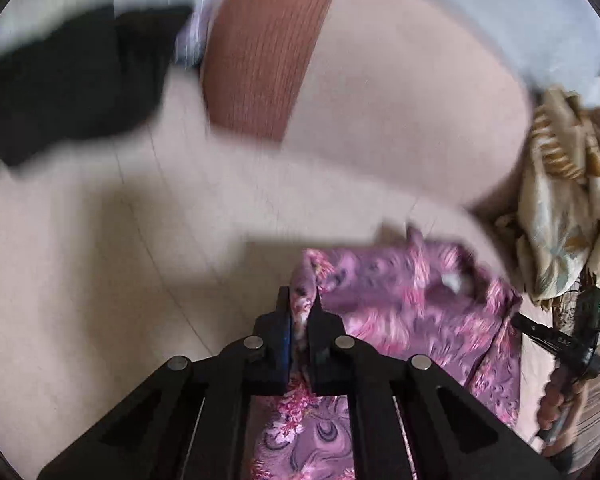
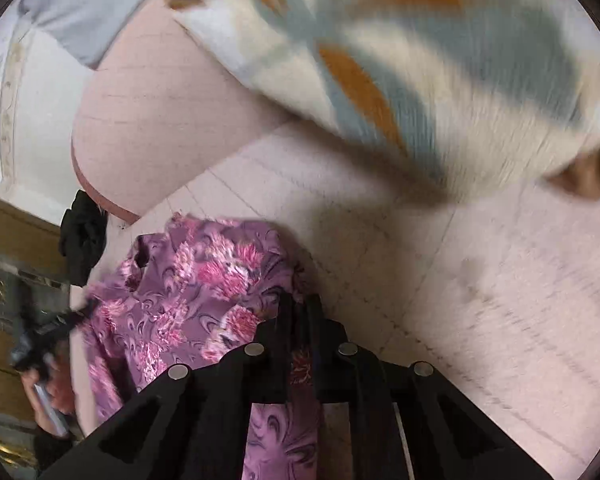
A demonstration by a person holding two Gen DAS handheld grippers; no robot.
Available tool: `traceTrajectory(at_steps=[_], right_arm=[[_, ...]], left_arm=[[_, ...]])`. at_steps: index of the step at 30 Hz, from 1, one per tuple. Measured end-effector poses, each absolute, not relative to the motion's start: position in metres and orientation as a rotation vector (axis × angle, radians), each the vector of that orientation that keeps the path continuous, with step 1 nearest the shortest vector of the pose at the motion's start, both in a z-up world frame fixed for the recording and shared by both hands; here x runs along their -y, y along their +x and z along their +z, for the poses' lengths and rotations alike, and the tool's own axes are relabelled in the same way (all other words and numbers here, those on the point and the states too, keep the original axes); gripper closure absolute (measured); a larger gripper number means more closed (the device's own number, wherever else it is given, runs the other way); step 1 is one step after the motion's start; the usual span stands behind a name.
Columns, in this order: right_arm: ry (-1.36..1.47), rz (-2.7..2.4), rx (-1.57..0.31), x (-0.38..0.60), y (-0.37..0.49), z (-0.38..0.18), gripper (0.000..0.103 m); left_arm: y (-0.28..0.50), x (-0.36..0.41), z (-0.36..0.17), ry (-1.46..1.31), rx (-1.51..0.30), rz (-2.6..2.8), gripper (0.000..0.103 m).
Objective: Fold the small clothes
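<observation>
Left claw (image 1: 303, 312): clamped on purple cloth (image 1: 412, 304) edge.
Right claw (image 2: 300, 316): pinching the same cloth (image 2: 188, 288).
Cloth: hangs between both claws.
Nearby: black garment (image 1: 72, 84).

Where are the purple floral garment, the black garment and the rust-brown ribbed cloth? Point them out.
purple floral garment (image 1: 412, 304), left wrist view, on its spread middle panel.
black garment (image 1: 72, 84), left wrist view, on its centre.
rust-brown ribbed cloth (image 1: 264, 48), left wrist view, on its ribbed middle.

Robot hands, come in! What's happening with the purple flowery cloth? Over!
Left gripper and right gripper both shut on purple cloth, stretched between them above the pink surface. Beige cloth heaped close by. Black cloth farther off.
</observation>
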State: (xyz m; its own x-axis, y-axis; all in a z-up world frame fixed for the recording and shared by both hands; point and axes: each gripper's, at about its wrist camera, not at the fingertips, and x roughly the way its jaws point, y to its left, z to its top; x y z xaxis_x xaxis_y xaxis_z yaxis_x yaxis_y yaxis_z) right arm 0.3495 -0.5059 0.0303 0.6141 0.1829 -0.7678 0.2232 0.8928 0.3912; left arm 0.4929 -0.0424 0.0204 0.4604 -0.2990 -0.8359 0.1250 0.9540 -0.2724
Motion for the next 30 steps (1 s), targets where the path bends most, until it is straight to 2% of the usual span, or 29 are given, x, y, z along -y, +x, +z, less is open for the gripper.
traceTrajectory(at_steps=[4,7,9,10,11,12,13,14,15,19,23,26,30], right_arm=[[0.473,-0.071,-0.828,0.512,0.348,0.054,0.097],[0.462,-0.121,-0.870,0.511,0.366,0.035,0.097],[0.479,-0.138,-0.918,0.513,0.377,0.009,0.095],[0.505,-0.128,-0.901,0.517,0.375,0.008,0.094],[0.539,-0.124,-0.889,0.519,0.367,0.014,0.086],[0.552,-0.115,-0.857,0.517,0.348,0.028,0.073],[0.544,-0.091,-0.837,0.516,0.335,0.034,0.061],[0.522,-0.053,-0.819,0.508,0.313,0.043,0.037],[0.495,-0.012,-0.805,0.497,0.281,0.050,0.032],[0.583,0.087,-0.790,0.476,0.184,0.035,0.032],[0.652,0.087,-0.744,0.452,0.099,0.017,0.032],[0.694,0.081,-0.708,0.437,0.046,0.003,0.032],[0.645,-0.018,-0.718,0.425,0.013,0.003,0.032]], left_arm=[[0.496,0.048,0.049,-0.071,-0.954,-0.209,0.097],[0.514,0.071,0.009,0.135,-0.982,-0.118,0.096],[0.523,0.070,-0.032,0.155,-1.126,-0.068,0.093],[0.519,0.062,-0.036,0.119,-1.147,-0.064,0.090],[0.511,0.051,-0.029,0.060,-1.118,-0.079,0.085],[0.498,0.038,-0.017,0.003,-1.077,-0.095,0.073],[0.480,0.021,0.000,-0.033,-1.031,-0.102,0.054],[0.465,0.007,0.012,-0.045,-0.999,-0.101,0.047],[0.444,-0.008,0.025,-0.048,-0.961,-0.085,0.040],[0.336,-0.053,0.039,0.013,-0.989,-0.019,0.038],[0.193,-0.090,0.013,-0.074,-0.989,-0.020,0.038],[0.131,-0.085,-0.004,-0.099,-1.043,-0.003,0.038],[0.096,-0.067,0.011,-0.090,-0.951,-0.059,0.038]])
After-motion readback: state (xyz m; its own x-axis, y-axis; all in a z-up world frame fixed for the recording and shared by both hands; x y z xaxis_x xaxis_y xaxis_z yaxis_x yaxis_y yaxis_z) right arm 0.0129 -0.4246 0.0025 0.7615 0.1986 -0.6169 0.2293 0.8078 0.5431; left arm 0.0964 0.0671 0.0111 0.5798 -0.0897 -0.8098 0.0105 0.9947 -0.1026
